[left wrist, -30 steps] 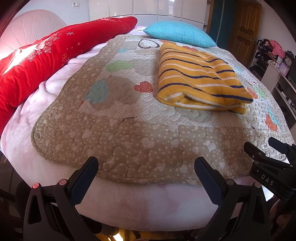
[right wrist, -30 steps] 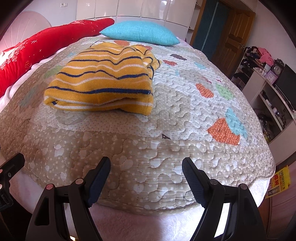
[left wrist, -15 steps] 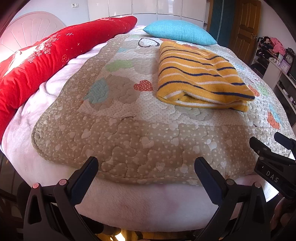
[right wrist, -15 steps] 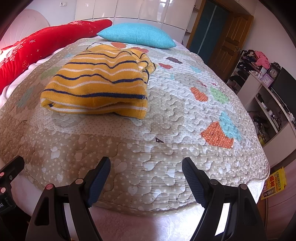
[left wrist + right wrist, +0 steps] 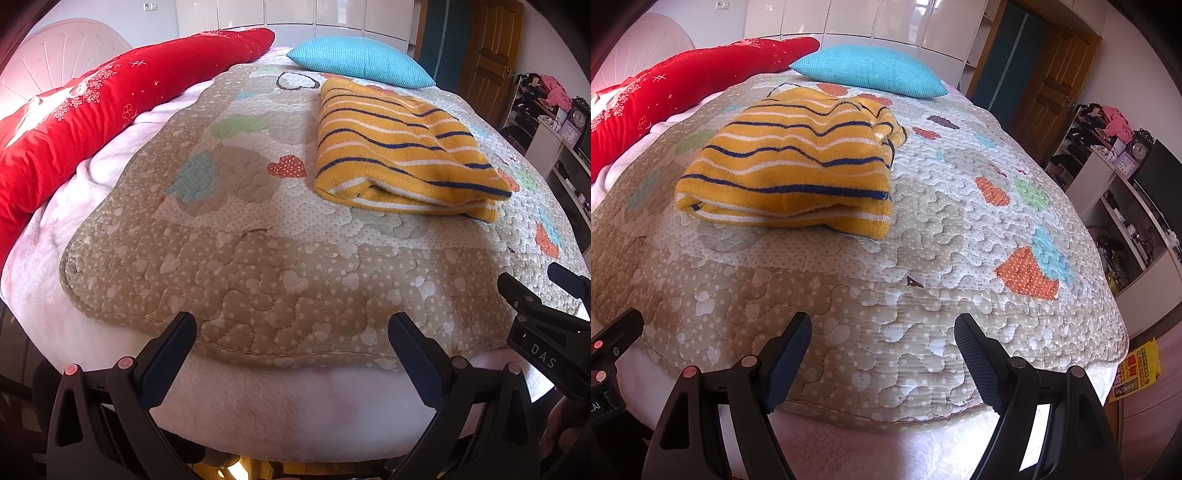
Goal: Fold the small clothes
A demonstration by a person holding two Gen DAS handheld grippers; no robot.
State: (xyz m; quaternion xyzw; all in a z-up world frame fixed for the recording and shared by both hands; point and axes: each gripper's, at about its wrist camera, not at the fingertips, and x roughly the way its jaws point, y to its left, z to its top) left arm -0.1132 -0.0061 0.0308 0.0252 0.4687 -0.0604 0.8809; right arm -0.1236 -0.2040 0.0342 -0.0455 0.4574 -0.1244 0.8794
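A yellow garment with navy and white stripes (image 5: 399,147) lies folded into a thick rectangle on the quilted bedspread (image 5: 258,266); it also shows in the right wrist view (image 5: 790,173). My left gripper (image 5: 291,336) is open and empty, held near the front edge of the bed, well short of the garment. My right gripper (image 5: 882,332) is open and empty, also over the front edge. The right gripper's body shows at the right edge of the left wrist view (image 5: 546,332).
A long red pillow (image 5: 92,110) lies along the left side of the bed and a turquoise cushion (image 5: 358,66) at its far end. A white shelf unit with clutter (image 5: 1126,192) and a wooden door (image 5: 1052,81) stand to the right.
Both grippers have drawn back slightly and tilted, so the folded garment sits a little higher in both views. Both stay open and the garment has not moved.
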